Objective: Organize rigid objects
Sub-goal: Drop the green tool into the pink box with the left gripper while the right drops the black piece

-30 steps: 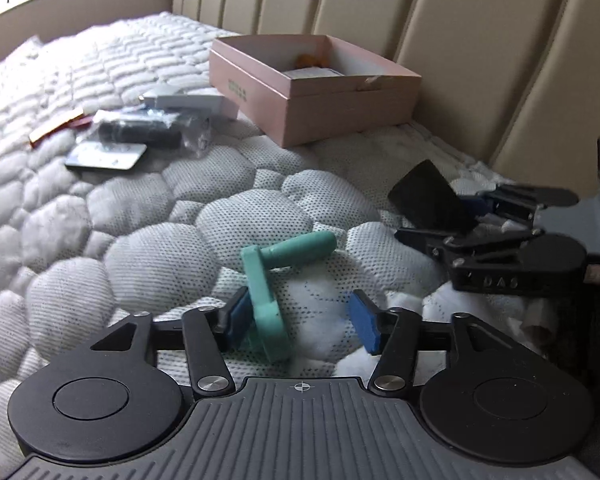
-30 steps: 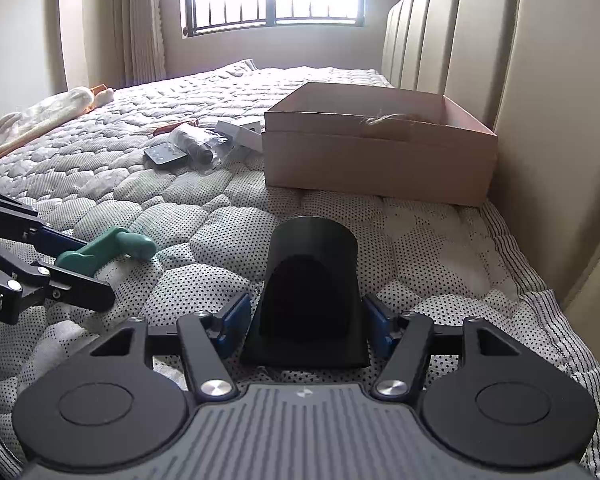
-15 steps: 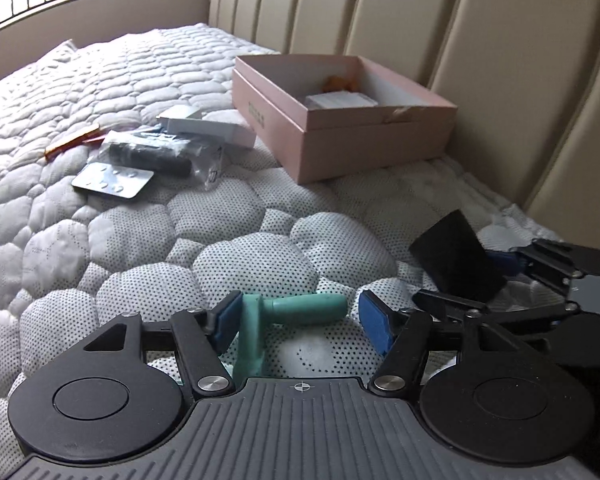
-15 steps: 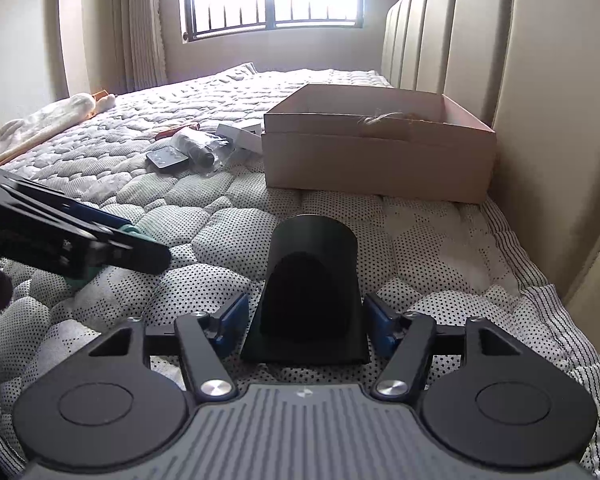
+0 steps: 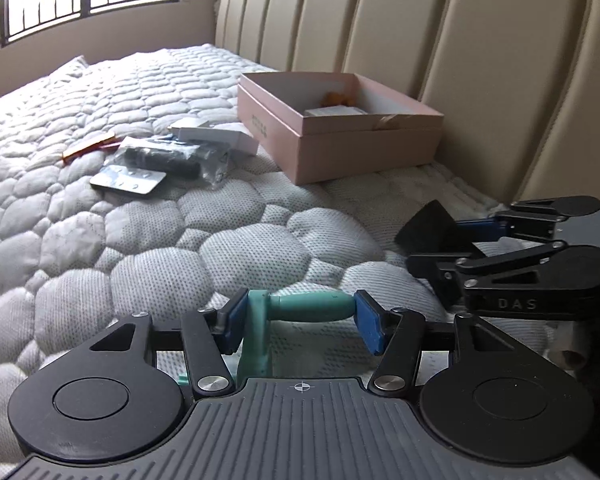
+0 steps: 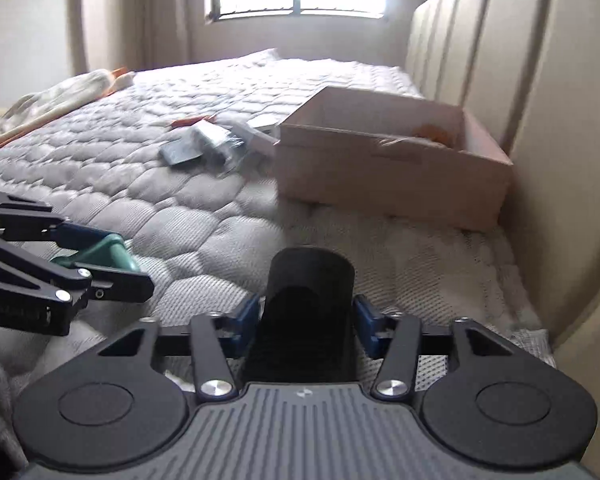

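Note:
My left gripper (image 5: 300, 322) is shut on a green L-shaped plastic handle (image 5: 308, 308), its blue pads pressing both ends, held just above the quilted mattress. The handle also shows in the right wrist view (image 6: 108, 252). My right gripper (image 6: 306, 322) is shut on a black curved plastic piece (image 6: 310, 312) and holds it low over the mattress. That black piece shows in the left wrist view (image 5: 432, 230). An open pink box (image 5: 340, 140) with small items inside stands by the headboard, ahead of both grippers; it also shows in the right wrist view (image 6: 392, 164).
A blister pack (image 5: 128, 178), a bagged black item (image 5: 168, 158), a white carton (image 5: 216, 136) and an orange pen (image 5: 88, 146) lie left of the box. The padded headboard (image 5: 440, 40) bounds the right. A folded blanket (image 6: 52, 104) lies far left.
My left gripper has closed on the green handle and lifted it. My right gripper, still holding the black piece, has risen and tilted towards the box.

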`<act>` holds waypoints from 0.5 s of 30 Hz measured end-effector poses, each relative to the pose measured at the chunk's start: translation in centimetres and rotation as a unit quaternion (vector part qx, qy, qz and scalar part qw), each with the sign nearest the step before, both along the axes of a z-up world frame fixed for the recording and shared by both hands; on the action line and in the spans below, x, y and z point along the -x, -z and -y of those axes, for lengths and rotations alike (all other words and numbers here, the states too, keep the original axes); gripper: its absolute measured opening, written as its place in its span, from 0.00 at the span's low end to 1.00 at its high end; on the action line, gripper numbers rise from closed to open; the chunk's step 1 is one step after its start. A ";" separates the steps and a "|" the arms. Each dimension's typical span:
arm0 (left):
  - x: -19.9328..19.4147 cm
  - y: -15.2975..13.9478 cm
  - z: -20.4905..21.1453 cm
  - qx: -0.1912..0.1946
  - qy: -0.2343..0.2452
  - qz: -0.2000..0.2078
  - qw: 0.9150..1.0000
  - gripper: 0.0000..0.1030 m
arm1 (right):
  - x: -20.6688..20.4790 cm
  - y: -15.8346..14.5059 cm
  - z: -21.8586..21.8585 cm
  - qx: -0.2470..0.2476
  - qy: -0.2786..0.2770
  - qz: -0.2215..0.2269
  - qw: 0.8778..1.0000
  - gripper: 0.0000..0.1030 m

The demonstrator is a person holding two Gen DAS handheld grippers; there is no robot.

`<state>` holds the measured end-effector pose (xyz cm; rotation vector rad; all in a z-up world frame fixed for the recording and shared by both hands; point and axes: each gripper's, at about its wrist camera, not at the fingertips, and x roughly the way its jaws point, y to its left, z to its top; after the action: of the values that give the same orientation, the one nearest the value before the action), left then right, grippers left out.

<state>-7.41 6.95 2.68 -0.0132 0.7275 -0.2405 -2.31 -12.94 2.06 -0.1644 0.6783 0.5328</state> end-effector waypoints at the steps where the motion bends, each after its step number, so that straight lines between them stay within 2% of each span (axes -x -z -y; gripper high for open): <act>1: 0.3 -0.2 0.1 0.002 0.001 0.001 1.000 0.59 | 0.1 -0.2 0.1 0.004 -0.002 0.003 1.000 0.48; 3: 1.0 -1.1 0.5 0.005 0.009 0.008 1.000 0.59 | 0.6 -0.9 0.7 0.000 0.003 0.010 1.000 0.47; 5: 1.7 -2.3 1.1 0.011 0.024 0.022 0.999 0.59 | 1.1 -2.3 2.0 -0.023 0.007 0.011 1.000 0.47; 9: 1.5 -6.0 2.6 0.023 0.053 0.064 0.996 0.59 | 2.6 -4.9 4.5 -0.041 0.011 0.031 0.999 0.47; 12: -0.9 -9.4 3.8 0.041 0.063 0.092 0.993 0.59 | 3.7 -5.8 5.8 -0.036 0.012 0.045 0.998 0.47; 15: -5.0 -12.4 5.1 0.055 0.062 0.112 0.990 0.59 | 4.8 -6.2 6.8 -0.034 0.013 0.058 0.998 0.47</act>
<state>-2.38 1.90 15.03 -0.0454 0.4918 -0.3947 -7.10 -19.74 8.24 -0.1223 0.5473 0.5160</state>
